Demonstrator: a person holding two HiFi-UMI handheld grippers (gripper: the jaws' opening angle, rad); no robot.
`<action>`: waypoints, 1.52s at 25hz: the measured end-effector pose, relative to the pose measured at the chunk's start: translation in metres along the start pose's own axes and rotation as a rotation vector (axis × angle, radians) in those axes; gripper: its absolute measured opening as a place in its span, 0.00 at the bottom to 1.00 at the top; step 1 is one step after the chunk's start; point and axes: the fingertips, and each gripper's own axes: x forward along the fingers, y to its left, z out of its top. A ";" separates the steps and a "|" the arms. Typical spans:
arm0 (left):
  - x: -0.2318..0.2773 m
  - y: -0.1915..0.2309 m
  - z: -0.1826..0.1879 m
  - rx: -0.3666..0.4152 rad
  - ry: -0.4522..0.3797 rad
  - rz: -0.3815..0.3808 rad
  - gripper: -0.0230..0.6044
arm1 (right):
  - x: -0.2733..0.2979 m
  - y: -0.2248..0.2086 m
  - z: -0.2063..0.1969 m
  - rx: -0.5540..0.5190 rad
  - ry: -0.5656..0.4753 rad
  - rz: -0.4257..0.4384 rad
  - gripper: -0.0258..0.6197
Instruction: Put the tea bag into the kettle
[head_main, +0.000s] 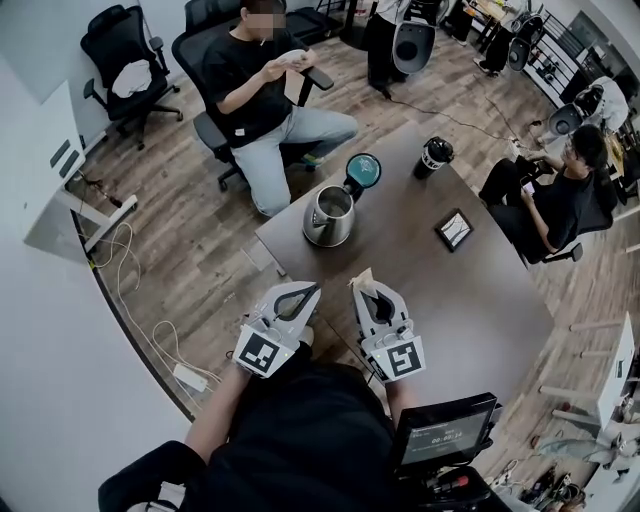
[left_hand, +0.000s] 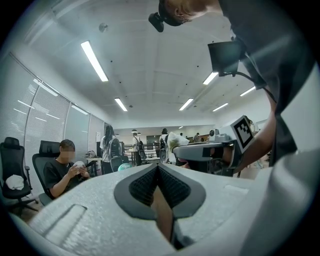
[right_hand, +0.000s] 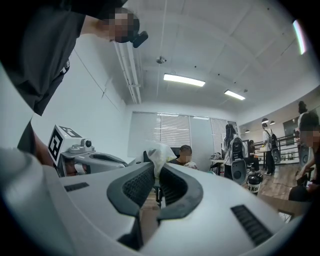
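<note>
- Tea bag (right_hand: 158, 151), white crumpled paper, is pinched between the pads of the right gripper (head_main: 364, 288) and pokes out past its tips.
- Black-and-white square markers sit on both grippers' cubes. White lettering on the black lidded tumbler (head_main: 433, 157) is too small to read.
- Stainless steel kettle (head_main: 328, 216), its teal lid (head_main: 363, 170) flipped open, stands ahead of both grippers, with bare brown tabletop (head_main: 430, 300) between.
- The tumbler and a small black framed tablet (head_main: 454, 230) lie further ahead, off to the right gripper's right.
- Both grippers hang by the table's near edge, side by side and apart.
- Left gripper (head_main: 314, 289) has its jaws pressed together on nothing.
</note>
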 end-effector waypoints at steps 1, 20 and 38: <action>-0.001 0.001 0.000 -0.001 -0.003 0.001 0.04 | 0.001 0.001 -0.001 0.000 0.002 0.000 0.09; -0.004 0.019 -0.006 0.001 -0.004 0.040 0.04 | 0.012 -0.009 -0.030 0.016 0.109 0.020 0.09; -0.031 0.047 -0.015 -0.010 -0.018 0.156 0.04 | 0.069 -0.029 -0.037 -0.045 0.165 0.097 0.09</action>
